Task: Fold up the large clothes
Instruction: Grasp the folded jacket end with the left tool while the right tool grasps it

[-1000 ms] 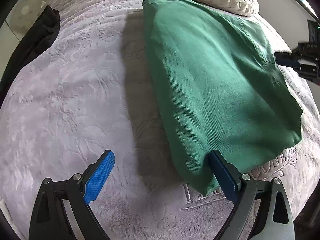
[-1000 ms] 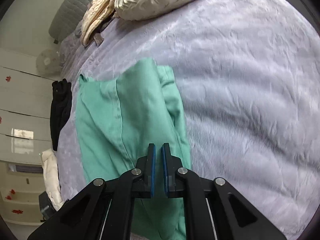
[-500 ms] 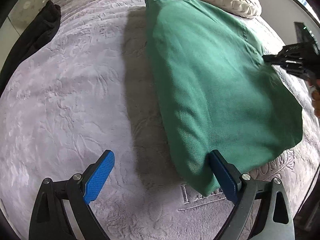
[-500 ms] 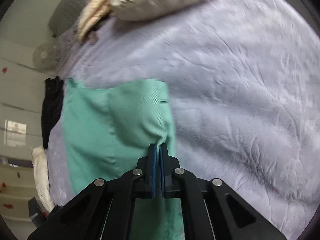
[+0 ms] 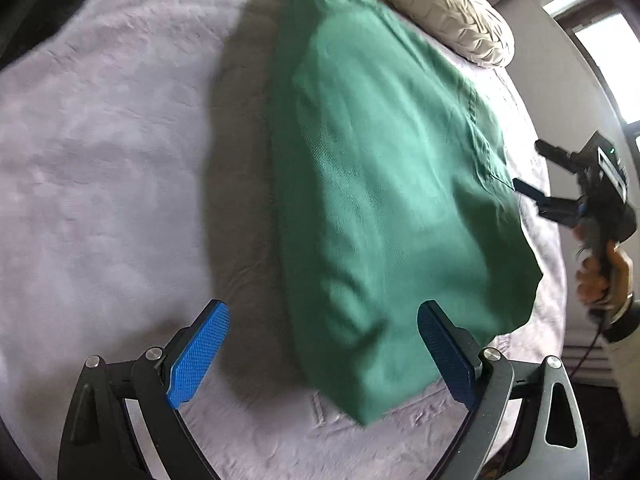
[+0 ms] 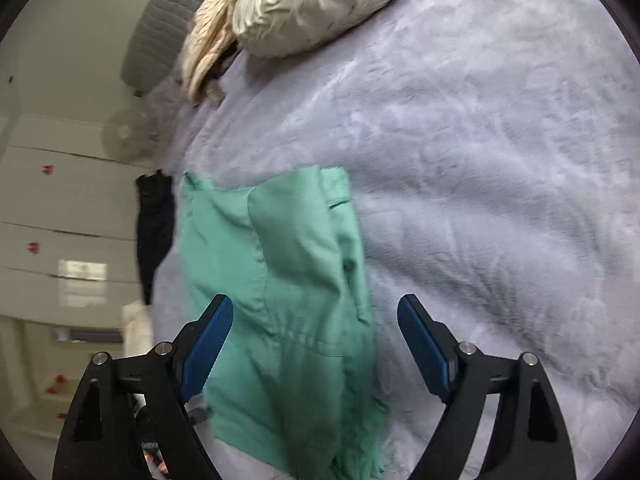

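Green garment (image 5: 384,200) lies folded lengthwise on bed (image 5: 112,160); left gripper (image 5: 320,354) wide open, empty; right gripper (image 6: 316,344) jaws just opened, holding nothing; cross-folds likely remain.

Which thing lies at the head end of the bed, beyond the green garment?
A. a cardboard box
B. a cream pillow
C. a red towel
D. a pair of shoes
B: in both wrist views a cream pillow lies on the grey bedspread just past the far end of the green garment.
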Demonstrator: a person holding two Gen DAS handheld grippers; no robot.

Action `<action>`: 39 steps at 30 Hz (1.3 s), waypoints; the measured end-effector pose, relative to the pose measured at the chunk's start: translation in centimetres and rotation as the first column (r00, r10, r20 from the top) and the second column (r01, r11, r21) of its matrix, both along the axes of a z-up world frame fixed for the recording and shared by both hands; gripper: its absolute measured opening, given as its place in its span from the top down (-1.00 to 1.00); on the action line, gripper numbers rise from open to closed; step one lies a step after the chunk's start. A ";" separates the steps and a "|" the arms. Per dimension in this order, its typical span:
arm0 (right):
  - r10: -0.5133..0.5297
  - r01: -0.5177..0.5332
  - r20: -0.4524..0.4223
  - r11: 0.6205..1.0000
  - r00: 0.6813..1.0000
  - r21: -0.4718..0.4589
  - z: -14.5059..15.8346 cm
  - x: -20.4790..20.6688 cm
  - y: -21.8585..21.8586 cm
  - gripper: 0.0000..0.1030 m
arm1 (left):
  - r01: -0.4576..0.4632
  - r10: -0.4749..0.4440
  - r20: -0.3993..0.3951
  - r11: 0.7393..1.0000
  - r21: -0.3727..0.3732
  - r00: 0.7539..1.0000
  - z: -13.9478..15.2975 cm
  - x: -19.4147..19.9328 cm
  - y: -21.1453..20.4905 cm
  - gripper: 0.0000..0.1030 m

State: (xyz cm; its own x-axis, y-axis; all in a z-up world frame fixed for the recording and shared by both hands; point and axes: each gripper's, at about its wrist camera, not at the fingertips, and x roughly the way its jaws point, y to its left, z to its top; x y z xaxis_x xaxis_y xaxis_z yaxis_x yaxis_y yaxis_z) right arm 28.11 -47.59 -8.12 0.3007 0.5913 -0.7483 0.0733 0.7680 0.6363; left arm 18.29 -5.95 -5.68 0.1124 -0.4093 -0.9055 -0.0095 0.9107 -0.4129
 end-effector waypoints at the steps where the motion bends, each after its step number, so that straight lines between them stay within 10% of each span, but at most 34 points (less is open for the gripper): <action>1: 0.003 -0.003 -0.009 1.000 1.000 0.011 -0.5 0.1 0.1 -0.69 | 0.002 -0.002 -0.015 1.000 -0.022 1.000 -0.6 0.3 -0.1 -0.86; 10: 0.008 0.009 -0.074 0.976 0.997 0.216 -5.9 3.3 0.1 -0.64 | 0.046 -0.055 -0.064 0.989 -0.143 0.996 -4.3 1.6 -2.5 -0.96; 13: -0.020 0.047 -0.097 0.958 0.995 0.284 -7.1 4.7 0.3 -0.25 | 0.073 -0.078 -0.043 0.992 -0.100 0.996 -4.3 1.5 -3.2 -0.95; 14: -0.033 0.065 -0.111 0.954 0.993 0.294 -7.4 5.0 0.3 0.18 | 0.082 -0.085 -0.032 0.993 -0.087 0.996 -4.0 1.3 -3.4 -0.71; 17: -0.052 0.085 -0.117 0.952 0.992 0.296 -7.6 5.2 1.0 0.53 | 0.104 -0.104 0.004 0.992 -0.064 0.995 -2.6 0.8 -3.6 -0.06; 21: -0.086 0.113 -0.091 0.930 0.992 0.350 -6.1 4.2 1.3 0.58 | 0.108 -0.104 0.062 0.991 -0.074 0.993 0.1 0.3 -2.9 0.26; 39: -0.030 0.028 -0.002 0.909 1.000 0.417 1.2 -8.3 11.8 0.59 | 0.141 -0.127 0.150 0.986 -0.091 0.981 9.6 -11.8 7.5 0.29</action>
State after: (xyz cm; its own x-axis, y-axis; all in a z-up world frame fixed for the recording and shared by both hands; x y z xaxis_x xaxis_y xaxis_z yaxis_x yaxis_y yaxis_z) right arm 19.80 -35.82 -6.87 0.3255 0.8397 -0.4346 0.0882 0.4307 0.8982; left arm 6.44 1.52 3.92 0.1757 -0.5176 -0.8374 0.1755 0.8535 -0.4908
